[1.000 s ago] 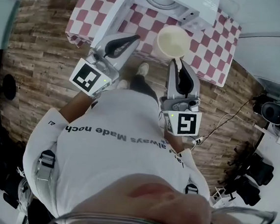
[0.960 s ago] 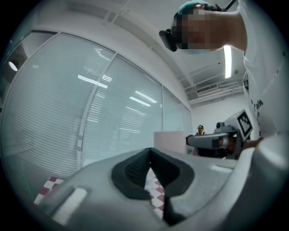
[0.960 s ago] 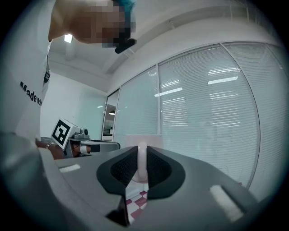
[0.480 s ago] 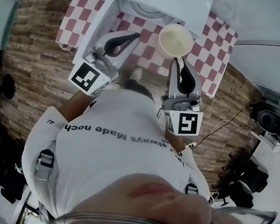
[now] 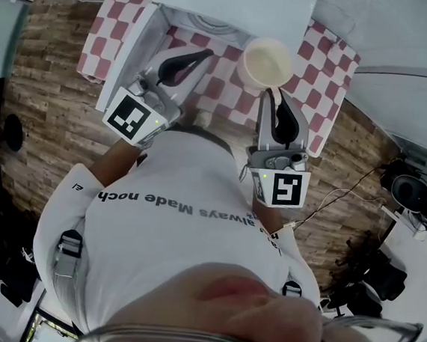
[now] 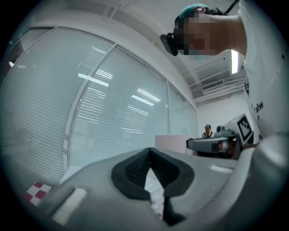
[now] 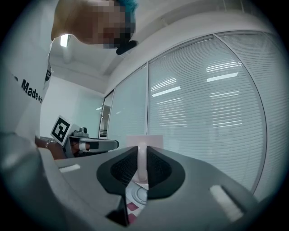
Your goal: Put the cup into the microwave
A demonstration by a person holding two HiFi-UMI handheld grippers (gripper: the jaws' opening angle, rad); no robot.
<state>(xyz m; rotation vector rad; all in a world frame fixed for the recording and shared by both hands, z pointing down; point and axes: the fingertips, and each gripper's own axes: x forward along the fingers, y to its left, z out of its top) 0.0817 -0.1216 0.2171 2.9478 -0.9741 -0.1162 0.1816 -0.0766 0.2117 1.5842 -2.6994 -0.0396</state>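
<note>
A cream cup [image 5: 267, 61] hangs over the red-and-white checked table [image 5: 323, 63], just in front of the white microwave [image 5: 237, 0]. My right gripper [image 5: 269, 95] is shut on the cup's handle [image 7: 141, 163], which stands upright between the pads. The microwave's door [image 5: 137, 46] swings open to the left, and the round turntable [image 5: 212, 25] shows inside. My left gripper [image 5: 207, 54] is shut on nothing, hovering beside the open door, left of the cup. In the left gripper view its pads [image 6: 135, 169] meet at the tips.
Wooden floor [image 5: 50, 75] surrounds the table. Black gear and cables [image 5: 414, 192] lie on the floor at the right. A glass wall with blinds [image 7: 203, 103] stands behind the table. The person's torso fills the lower head view.
The table and microwave have slid nearer under both grippers. The cup has moved closer to the microwave's opening, still held by its handle. The left gripper stays shut.
</note>
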